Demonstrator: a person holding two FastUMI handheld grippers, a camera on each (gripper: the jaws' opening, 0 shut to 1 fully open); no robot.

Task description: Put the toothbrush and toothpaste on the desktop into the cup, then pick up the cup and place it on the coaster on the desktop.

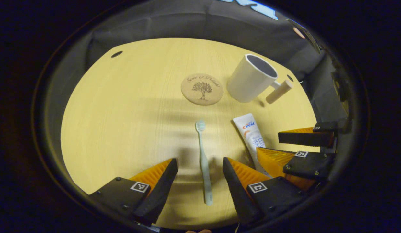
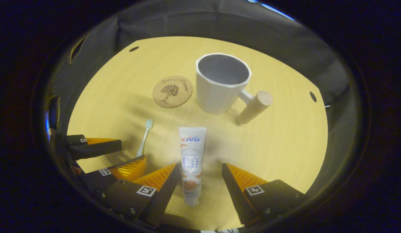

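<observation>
A: Start at your left gripper point(image 1: 200, 165). How do its fingers stand?

B: Spread wide at the bottom of the left gripper view, gripping nothing. The toothbrush point(image 1: 203, 161) lies flat on the desktop point(image 1: 122, 123) in the gap between them, bristles toward the top of the frame, handle running down past the fingertips. Neither finger seems to touch it.

A: And your right gripper point(image 2: 200, 170)?

B: Also wide open, empty. In the right gripper view the toothpaste point(image 2: 191, 161) lies lengthwise between its fingers, cap end toward the bottom edge. Whether the left-hand finger brushes the tube, you cannot tell.

A: Moving outward?

B: In the left gripper view your right gripper shows at the right edge, over the toothpaste's lower end. In the right gripper view your left gripper sits at lower left, beside the toothbrush.

A: Farther up?

B: The cup point(image 2: 221, 82) stands upright above the toothpaste, its wooden handle point(image 2: 255, 106) pointing toward the right. The coaster point(image 2: 172, 91), round with a tree drawn on it, lies just left of the cup, apart from it and bare.
</observation>
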